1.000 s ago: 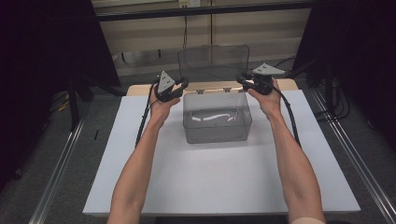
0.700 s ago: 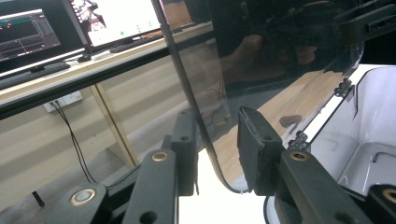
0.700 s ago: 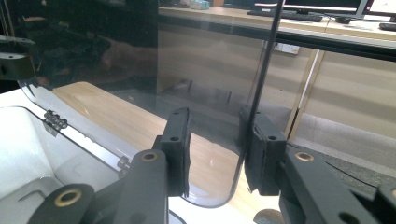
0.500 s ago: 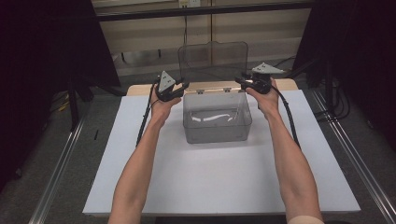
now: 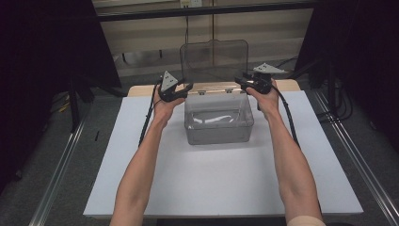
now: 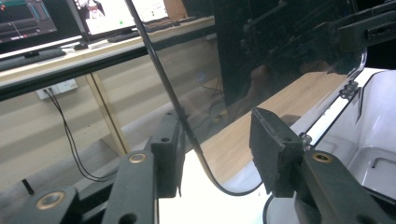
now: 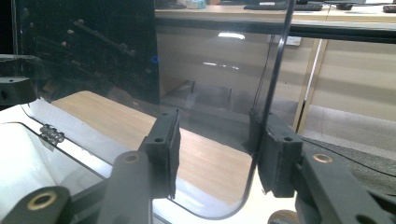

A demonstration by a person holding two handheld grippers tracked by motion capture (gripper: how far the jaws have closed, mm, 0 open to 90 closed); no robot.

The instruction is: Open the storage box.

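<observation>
Clear plastic makes up the box (image 5: 219, 120) and its hinged lid (image 5: 214, 60), which stands upright at the back of the box, swung fully open, with each lower corner caught between a pair of jaws. In the left gripper (image 6: 217, 154) view the lid's rounded edge runs close by the left-hand pad with a gap to the right-hand one; these jaws have just been opening and no longer clamp it. In the right gripper (image 7: 217, 156) view the edge lies against the right-hand pad with the left-hand pad well off; these jaws too have just been opening, released. The lid seems to stand on its hinges (image 7: 51, 134) alone. Behind the jaws is open floor; the white table (image 5: 221, 183) lies bare toward the person, free for pulling back.
</observation>
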